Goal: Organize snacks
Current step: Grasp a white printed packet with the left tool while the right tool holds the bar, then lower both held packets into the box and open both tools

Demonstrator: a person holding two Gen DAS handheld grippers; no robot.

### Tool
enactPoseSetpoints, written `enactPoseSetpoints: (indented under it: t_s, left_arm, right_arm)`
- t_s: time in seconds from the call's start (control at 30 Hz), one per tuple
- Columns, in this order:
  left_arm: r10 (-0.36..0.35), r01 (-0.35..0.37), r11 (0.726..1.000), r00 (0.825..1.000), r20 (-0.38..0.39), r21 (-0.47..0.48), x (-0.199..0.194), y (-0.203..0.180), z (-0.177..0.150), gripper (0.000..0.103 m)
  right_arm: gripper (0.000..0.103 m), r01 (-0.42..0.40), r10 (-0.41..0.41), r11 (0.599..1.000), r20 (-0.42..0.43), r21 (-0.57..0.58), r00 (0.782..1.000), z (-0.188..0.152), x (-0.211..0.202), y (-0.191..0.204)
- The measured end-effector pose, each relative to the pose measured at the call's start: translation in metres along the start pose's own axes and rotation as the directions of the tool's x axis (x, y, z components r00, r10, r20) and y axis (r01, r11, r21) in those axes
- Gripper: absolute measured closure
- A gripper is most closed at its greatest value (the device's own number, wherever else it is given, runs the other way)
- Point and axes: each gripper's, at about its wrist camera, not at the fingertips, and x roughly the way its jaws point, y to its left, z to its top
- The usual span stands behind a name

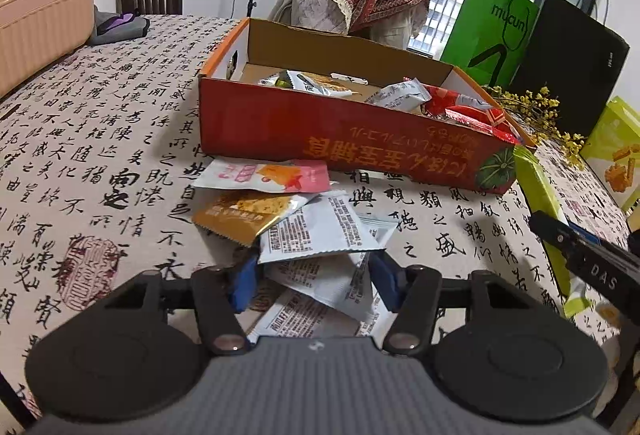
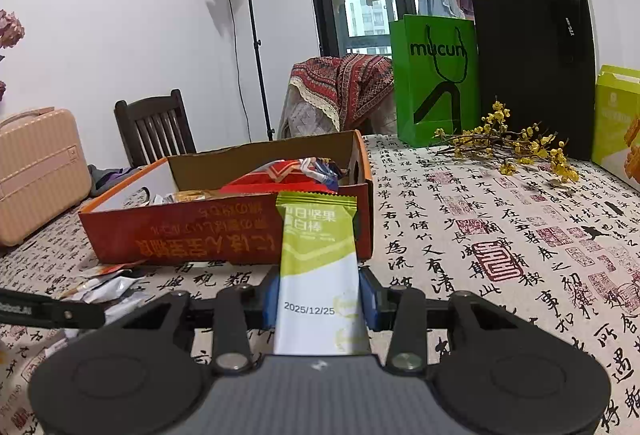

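1. Notably, the left gripper sat at the lower centre of its view, its blue pads flanking a white packet on top of the loose pile; whether the pads pressed on it could not be told.
2. Right gripper pinched a green-and-white snack bar upright at centre frame, just in front of the red box; grip looked firm.
3. Risk: the white packets overlapped one another; a close here could take two at once, or clip only a slippery foil edge and drop it on the lift.
4. Risk: the orange packet and pink packet lay touching the same heap; dragging the white one could scatter them across the tablecloth.
5. Risk: the bar was held by its lower part only; it could catch on the box wall when moved in.
6. Count, loose on the cloth: one pink, one orange, at least three white; exact white count unclear, being stacked.
7. Count: one box, already holding several packets, number not readable; one bar in hand; two grippers.
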Motion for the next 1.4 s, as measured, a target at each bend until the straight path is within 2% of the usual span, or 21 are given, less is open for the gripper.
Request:
enactPoseSetpoints:
  t_s: [0.2,0.3,0.4,0.57,0.63,0.7,0.8,0.93,0.97,1.0,1.07,1.13,1.17,1.2,1.4]
  left_arm:
    - [-0.015,0.015,0.999,1.0,0.011,0.033,-0.008,0.006,-0.008,0.041]
    - [-0.017,0.017,0.999,1.0,0.011,0.045,-0.008,0.004,-0.008,0.034]
    - [-0.023,0.022,0.997,1.0,0.015,0.069,-0.005,-0.001,-0.008,0.033]
    - [0.005,-0.005,0.996,1.0,-0.002,0.094,0.011,-0.007,-0.007,0.032]
    - [0.01,-0.011,0.995,1.0,0.012,0.1,0.012,-0.008,-0.008,0.032]
    - [0.002,-0.004,0.995,1.0,0.019,0.097,0.013,-0.007,-0.009,0.036]
    - [-0.023,0.021,0.996,0.999,0.024,0.089,0.011,-0.004,-0.009,0.05]
    - [-0.036,0.032,0.995,0.999,0.035,0.095,0.006,-0.003,-0.008,0.054]
    - [-0.041,0.037,0.995,0.998,0.038,0.096,0.004,-0.003,-0.008,0.055]
    - [-0.05,0.046,0.994,0.998,0.042,0.1,0.002,-0.003,-0.008,0.057]
    - [-0.063,0.056,0.992,0.996,0.056,0.109,-0.003,-0.004,-0.007,0.057]
    - [-0.077,0.068,0.991,0.995,0.07,0.115,-0.009,-0.006,-0.006,0.057]
    - [-0.085,0.076,0.99,0.994,0.076,0.118,-0.011,-0.007,-0.005,0.057]
    - [-0.091,0.081,0.989,0.993,0.08,0.121,-0.014,-0.007,-0.005,0.057]
    - [-0.125,0.111,0.985,0.986,0.109,0.133,-0.027,-0.008,-0.005,0.057]
  right_arm:
    - [0.064,0.005,-0.005,1.0,-0.008,-0.004,1.0,0.0,0.002,0.0]
    - [0.064,0.009,-0.009,1.0,-0.013,-0.005,1.0,0.0,0.003,0.0]
    - [0.064,0.015,-0.015,1.0,-0.015,-0.007,1.0,0.0,0.003,0.001]
    - [0.064,0.021,-0.021,1.0,-0.02,-0.008,1.0,0.0,0.004,0.001]
    - [0.067,0.017,-0.017,1.0,-0.016,-0.008,1.0,-0.001,0.003,0.001]
    - [0.068,0.015,-0.016,1.0,-0.013,-0.014,1.0,-0.001,0.002,0.002]
    - [0.068,0.013,-0.014,1.0,-0.018,-0.017,1.0,0.0,0.004,0.002]
    - [0.066,0.015,-0.016,1.0,-0.051,-0.021,0.999,0.001,0.009,0.004]
    - [0.06,0.008,-0.011,0.999,-0.075,-0.033,0.997,0.0,0.012,0.005]
    - [0.049,0.002,-0.006,0.999,-0.094,-0.047,0.996,-0.001,0.013,0.007]
    - [0.042,0.01,-0.019,0.996,-0.103,-0.084,0.995,-0.002,0.014,0.013]
    - [0.043,0.021,-0.038,0.993,-0.145,-0.118,0.989,-0.003,0.021,0.019]
    - [0.047,0.021,-0.041,0.992,-0.167,-0.122,0.985,-0.004,0.025,0.02]
    - [0.062,0.019,-0.041,0.993,-0.186,-0.119,0.982,-0.004,0.028,0.019]
    - [0.065,0.013,-0.027,0.996,-0.161,-0.085,0.987,-0.005,0.02,0.012]
